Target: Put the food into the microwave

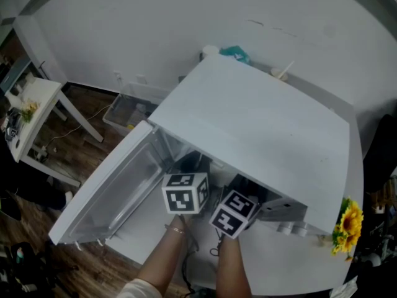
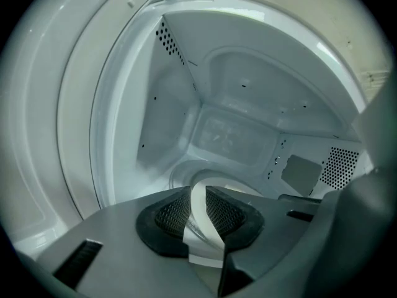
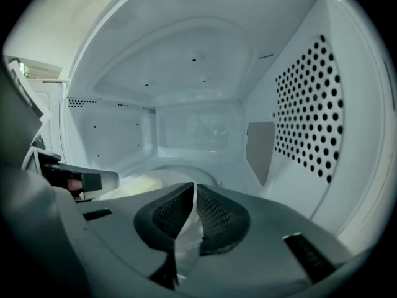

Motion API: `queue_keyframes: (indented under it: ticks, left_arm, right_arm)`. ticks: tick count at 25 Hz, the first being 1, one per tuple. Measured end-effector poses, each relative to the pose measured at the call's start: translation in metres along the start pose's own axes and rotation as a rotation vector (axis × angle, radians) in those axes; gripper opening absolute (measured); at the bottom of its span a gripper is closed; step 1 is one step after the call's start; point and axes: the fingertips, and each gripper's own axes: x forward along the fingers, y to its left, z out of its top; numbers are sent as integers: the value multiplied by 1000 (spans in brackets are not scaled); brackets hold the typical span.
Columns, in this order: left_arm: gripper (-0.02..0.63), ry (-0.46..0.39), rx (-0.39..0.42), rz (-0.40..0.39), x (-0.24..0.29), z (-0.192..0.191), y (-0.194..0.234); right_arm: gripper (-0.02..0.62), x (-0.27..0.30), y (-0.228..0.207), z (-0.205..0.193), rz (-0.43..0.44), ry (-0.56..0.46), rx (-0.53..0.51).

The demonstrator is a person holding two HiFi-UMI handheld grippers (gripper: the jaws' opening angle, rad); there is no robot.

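Food (image 3: 139, 185) shows only as a pale, creamy patch, seen in the right gripper view at about nine o'clock of the jaws and just beside them; what kind of food it is cannot be told. It appears to sit on a thin white dish (image 3: 183, 238) that you carry between both tools, already inside the white microwave (image 1: 248, 123). Your right gripper (image 3: 194, 194) has its jaws drawn almost together, pinching the dish's edge between the ribbed black pads. Your left gripper (image 2: 197, 197) does the same on the other side, with a narrow strip of white rim standing up between its pads. From the head view, both marker cubes sit at the mouth of the cavity, and the door (image 1: 105, 191) hangs wide open toward eight o'clock. Ahead of each gripper, at twelve o'clock, lies the back wall, with the round turntable (image 3: 186, 166) low in front of it; a perforated side wall (image 3: 304, 110) fills three o'clock in the right gripper view. By my judgement, you are at the placing step: the dish is in the cavity but not yet released. The next move calls for lowering it level onto the turntable, opening both grips together, and backing straight out toward six o'clock before you shut the door.
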Motion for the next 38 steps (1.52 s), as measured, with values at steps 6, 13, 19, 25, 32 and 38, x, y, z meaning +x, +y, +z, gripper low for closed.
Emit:
queue_keyframes:
  ticks: [6,13,19,25,32,38]
  left_arm:
    - [87,-82,23,31,-33,14,-8]
    - [87,-146,59,80,-98,-3,-11]
    - [34,-119,70,104,-167,-24,-28]
    - [11,-89,36,122,-236,-33,-64]
    - [9,-145,85,102,-291,-5,-127]
    - [10,-194,79,124,-325,13,-156]
  right_arm:
    - [17,-18,5,12,68,-48,9]
    - [15,-65,34,1,242,-55,-77]
    - [15,-130,24,-4,404,-74,-103]
    - [14,-187,-16,3,459,-64,-123]
    - [14,-249,-52,35,526,-115,-66]
    - [14,-287,-66,62,574,-183,-91]
